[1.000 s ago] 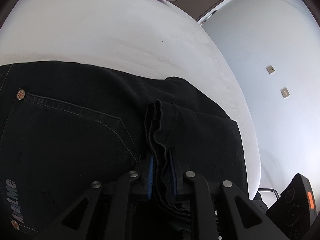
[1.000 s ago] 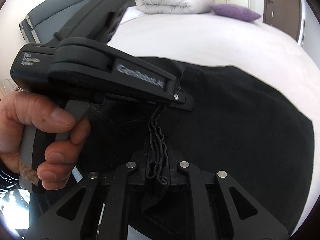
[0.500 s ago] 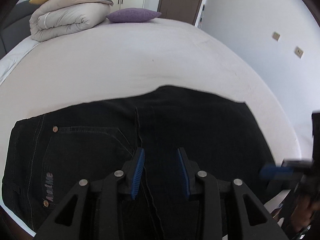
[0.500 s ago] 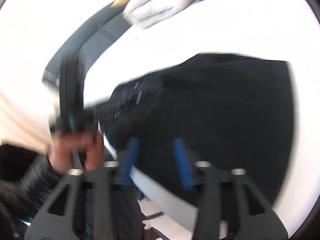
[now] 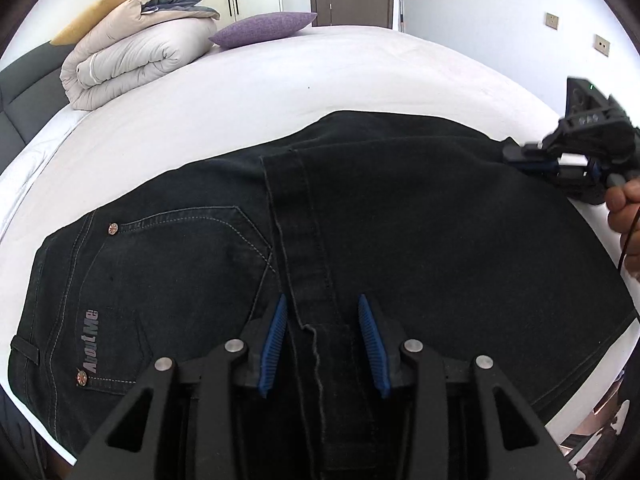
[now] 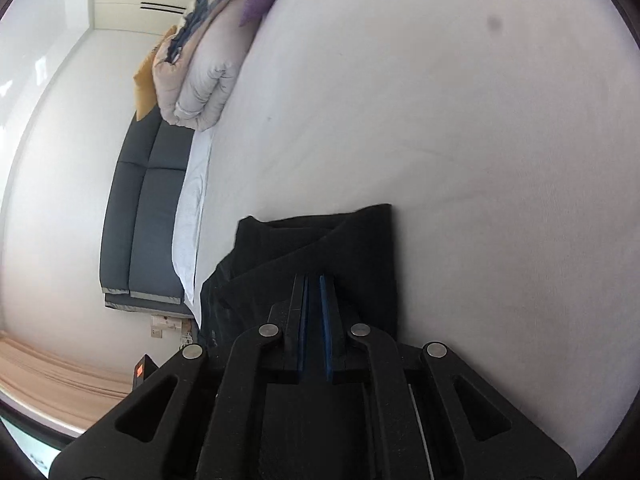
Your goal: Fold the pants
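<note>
released since a second ago: hem folds formerly pinched by both tools, now lying flat on the pants [image 5: 400, 216]. left gripper [image 5: 323, 340] jaws just been opening, now spread, blue pads [image 5: 273, 344] clear of the cloth, a stitched seam strip running between them but not pressed. right gripper [image 6: 314, 320] swung away toward 3 o'clock of the left wrist view, jaws just been closing, now pressed together; in its own view the pads sit over the edge of the dark cloth, but cannot tell whether any fabric is caught between them.

pants: black denim, folded, spread flat on the white bed [image 5: 360, 68]; long axis from 9 o'clock to 3 o'clock in the left wrist view, waistband and back pocket [image 5: 172, 264] with lettered label toward 8 o'clock, folded leg part toward 3 o'clock. seam strip crossing the axis, from 12 o'clock down to 6 o'clock.

relative to tools: pants directly beneath and ahead of the left gripper; right gripper at the pants' 3 o'clock edge, held by a hand [image 5: 626, 216]; in the right wrist view the cloth lying just ahead of the tips, toward 12 o'clock.

background: rolled duvet [image 5: 132, 52] and purple pillow [image 5: 264, 28] at 11 o'clock on the bed, well apart from the pants.

no containers in view.
</note>
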A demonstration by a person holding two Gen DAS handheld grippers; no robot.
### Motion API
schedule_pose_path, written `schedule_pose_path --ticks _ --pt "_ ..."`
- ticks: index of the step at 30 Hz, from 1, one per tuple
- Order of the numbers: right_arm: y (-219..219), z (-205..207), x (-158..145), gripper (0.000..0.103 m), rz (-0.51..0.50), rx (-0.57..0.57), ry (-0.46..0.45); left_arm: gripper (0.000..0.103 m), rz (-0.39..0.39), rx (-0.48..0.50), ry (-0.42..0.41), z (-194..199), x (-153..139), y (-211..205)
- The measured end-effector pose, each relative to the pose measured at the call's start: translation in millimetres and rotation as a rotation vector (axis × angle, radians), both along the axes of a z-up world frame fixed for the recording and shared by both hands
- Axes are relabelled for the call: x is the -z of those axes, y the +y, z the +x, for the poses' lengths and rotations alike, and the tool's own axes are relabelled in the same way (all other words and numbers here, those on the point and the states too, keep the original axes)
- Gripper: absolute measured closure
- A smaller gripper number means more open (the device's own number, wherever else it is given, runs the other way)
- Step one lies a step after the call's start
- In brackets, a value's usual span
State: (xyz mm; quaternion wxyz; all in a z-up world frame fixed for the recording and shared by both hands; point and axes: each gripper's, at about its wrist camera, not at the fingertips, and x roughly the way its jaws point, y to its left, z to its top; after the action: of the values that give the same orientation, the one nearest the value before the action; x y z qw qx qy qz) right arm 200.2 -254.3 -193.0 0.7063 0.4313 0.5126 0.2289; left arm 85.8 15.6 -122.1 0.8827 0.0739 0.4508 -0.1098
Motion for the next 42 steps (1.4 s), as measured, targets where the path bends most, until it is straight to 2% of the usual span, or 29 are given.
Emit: schedule_pose_path --ticks 3,4,6,10,16,20,24,29,33,34,35,36,37,38,40,42 --pt "1 -7 14 0.103 0.021 -0.032 -0.01 0.061 0.017 -0.003 -0.009 1 3 3" --pt "23 -8 18 0.103 0.009 -0.057 -0.012 0.061 0.027 -0.006 -0.012 1 4 0" --pt "35 -24 23 0.103 0.005 -0.095 -0.011 0.061 0.04 -0.009 -0.014 1 5 -6" --pt "48 -90 10 0.103 0.0 -0.161 -0.004 0.061 0.034 -0.014 -0.01 2 3 -5" --pt "64 -143 5 0.103 -0.01 -0.188 0.042 0.061 0.03 -0.017 -0.008 0 -1 -6" --pt "70 -148 8 0.103 -0.038 -0.184 0.047 0.061 0.026 -0.017 -0.008 1 -1 -6" --pt "69 -155 15 0.103 -0.004 -0.175 0.012 0.061 0.02 -0.02 -0.009 -1 -1 -5" --pt "73 -161 12 0.103 -0.044 -0.174 -0.047 0.062 -0.008 -0.036 -0.009 0 -1 -1" --pt "74 -162 12 0.103 -0.052 -0.166 -0.057 0.062 -0.184 -0.106 0.008 -8 -13 26" --pt "71 -163 12 0.103 -0.055 -0.165 -0.059 0.057 -0.239 -0.134 0.004 -13 -17 36" --pt "70 -164 13 0.103 -0.056 -0.163 -0.06 0.042 -0.308 -0.178 -0.014 -22 -24 51" --pt "70 -163 13 0.103 -0.054 -0.16 -0.061 0.033 -0.37 -0.229 -0.038 -31 -29 66" --pt "70 -163 13 0.103 -0.052 -0.159 -0.062 0.02 -0.451 -0.298 -0.072 -44 -35 88" --pt "71 -163 13 0.103 -0.051 -0.158 -0.063 0.016 -0.528 -0.356 -0.099 -55 -39 109" --pt "73 -161 15 0.103 -0.051 -0.155 -0.065 0.016 -0.681 -0.472 -0.136 -78 -42 153" --pt "75 -159 16 0.103 -0.052 -0.154 -0.067 0.016 -0.771 -0.581 -0.164 -96 -41 190"
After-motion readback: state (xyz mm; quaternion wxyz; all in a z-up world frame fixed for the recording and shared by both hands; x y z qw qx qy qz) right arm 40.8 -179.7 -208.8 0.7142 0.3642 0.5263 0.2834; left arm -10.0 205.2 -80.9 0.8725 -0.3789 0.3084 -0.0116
